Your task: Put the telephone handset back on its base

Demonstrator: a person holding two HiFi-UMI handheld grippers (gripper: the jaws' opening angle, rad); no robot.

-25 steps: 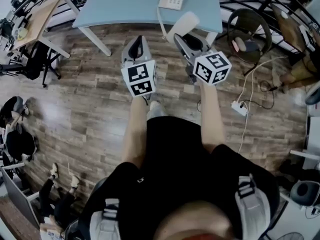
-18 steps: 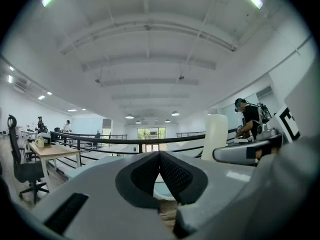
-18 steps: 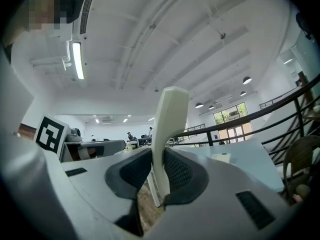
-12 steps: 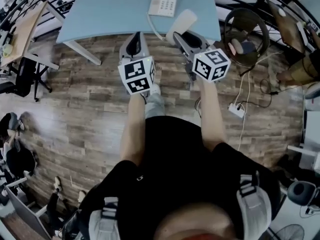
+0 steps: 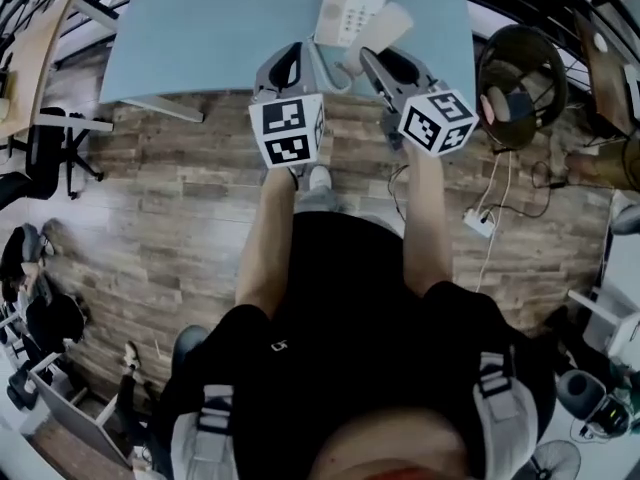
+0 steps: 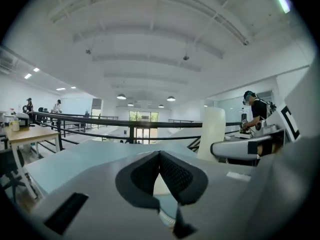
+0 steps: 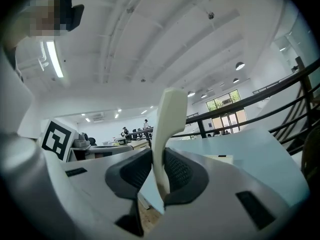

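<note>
Open-plan office: light-blue desk (image 5: 200, 38) carrying telephone base (image 5: 348, 10), wooden desk (image 5: 30, 58) and office chair (image 5: 45, 153) at left, plank floor (image 5: 160, 218), power strip (image 5: 481, 223), black railing (image 6: 100, 120), ceiling lights (image 6: 121, 96), people (image 6: 29, 105) at far desks.

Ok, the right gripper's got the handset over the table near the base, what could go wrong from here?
The right gripper has its jaws pinching the handset near one end, with most of it sticking out past them, so it may swing or slip while being lowered. The cord curves close by the left gripper and might snag. Nothing holds the base, so a skewed landing could push it.
</note>
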